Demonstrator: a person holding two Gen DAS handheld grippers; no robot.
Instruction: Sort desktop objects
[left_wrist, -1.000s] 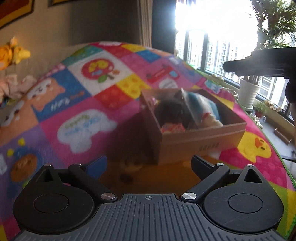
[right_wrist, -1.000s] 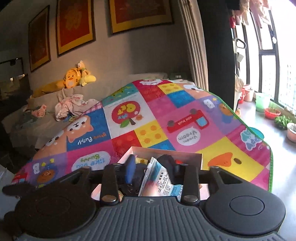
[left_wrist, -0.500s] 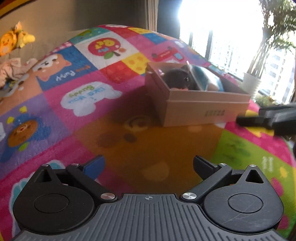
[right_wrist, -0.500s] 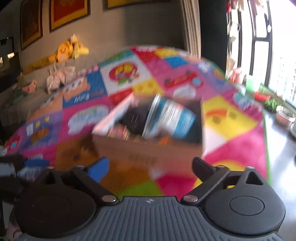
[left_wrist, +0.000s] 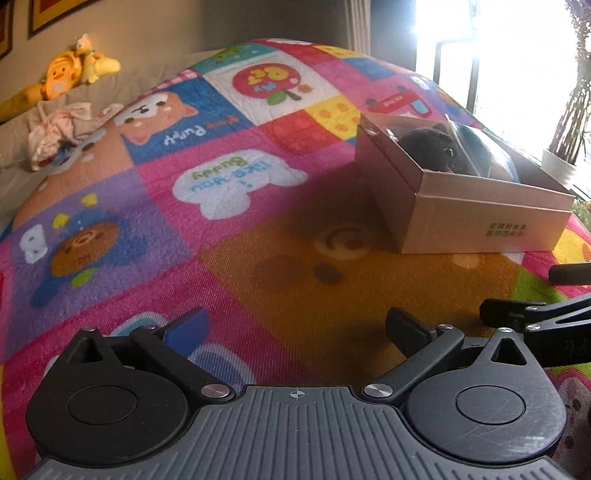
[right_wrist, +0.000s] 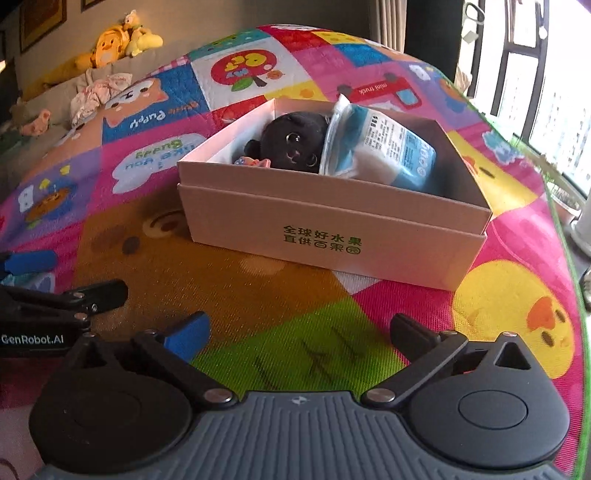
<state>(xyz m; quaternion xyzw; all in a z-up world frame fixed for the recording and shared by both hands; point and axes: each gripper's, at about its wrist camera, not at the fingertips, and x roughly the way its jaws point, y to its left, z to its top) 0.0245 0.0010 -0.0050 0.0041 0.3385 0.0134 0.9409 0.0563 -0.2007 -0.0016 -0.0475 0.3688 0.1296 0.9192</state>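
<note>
Left wrist view first: my left gripper (left_wrist: 295, 325) hangs over the orange patch of the colourful play mat (left_wrist: 229, 206), its jaws spread wide with nothing between them. Up and to the right sits the cardboard box (left_wrist: 480, 221), flat on the mat, with a black plush toy (left_wrist: 432, 147) tucked inside. At the right edge I can see part of my other tool poking in, close beside this one. Over to the right wrist view: my right gripper (right_wrist: 299, 328) has just swung its jaws apart and they stand fully spread, empty, above the green and orange squares of the mat. Dead ahead is the box (right_wrist: 332, 236), green print on its near wall, and in it the black plush toy (right_wrist: 295, 144) lies against a blue and white packet (right_wrist: 388, 151) that leans on the toy's right side; something small and colourful sits just left of the toy, too small for me to tell. My left gripper (right_wrist: 55, 280) shows at the left edge.
</note>
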